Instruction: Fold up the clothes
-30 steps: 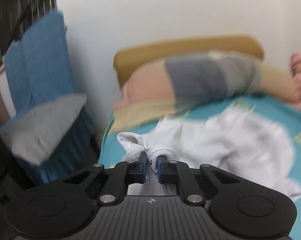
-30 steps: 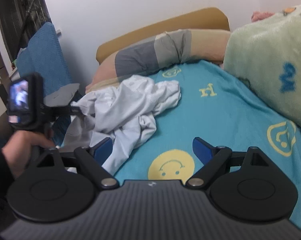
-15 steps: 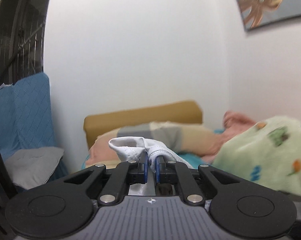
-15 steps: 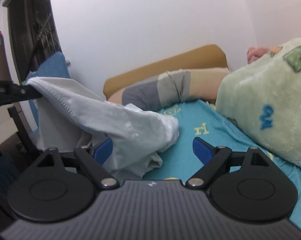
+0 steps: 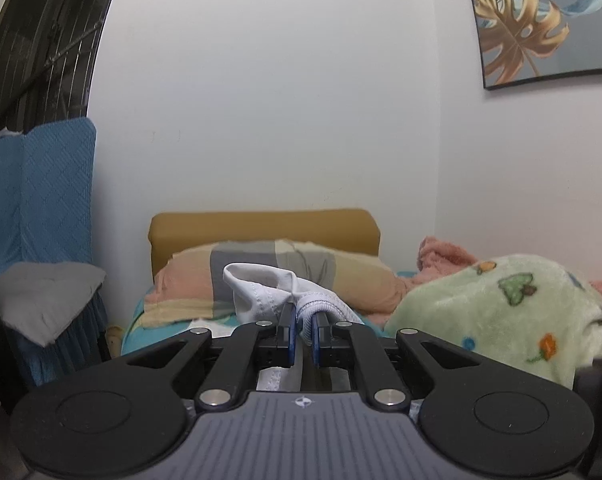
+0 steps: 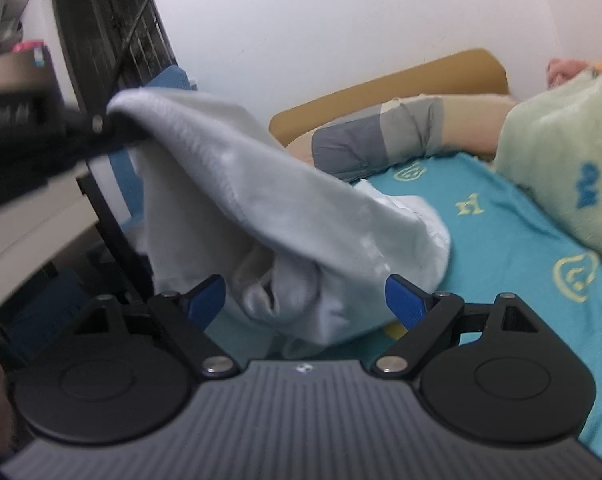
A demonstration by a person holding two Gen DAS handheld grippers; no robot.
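Left gripper (image 5: pixel 304 326): clamped on a ribbed hem of the white garment (image 6: pixel 261 200), lifted high so the cloth hangs free.
Right gripper (image 6: pixel 305 296): jaws spread wide, holding nothing, level with the drooping lower folds; likely seeking a second hold.
Garment: bunched, unfolded, far end trailing on the teal smiley bedsheet (image 6: pixel 501 232).
Nearby: striped pillow (image 6: pixel 381 140), green fleece blanket (image 6: pixel 561 152).

Pillow (image 5: pixel 269 276) on bed (image 6: pixel 501 232), blanket (image 5: pixel 497 316) right.

Home bedroom: bed w/ teal smiley sheet (image 6: pixel 497 232), pillow (image 5: pixel 285 276), fleece blanket (image 5: pixel 497 312) lying about, leaf print (image 5: pixel 541 24) hanging on wall.
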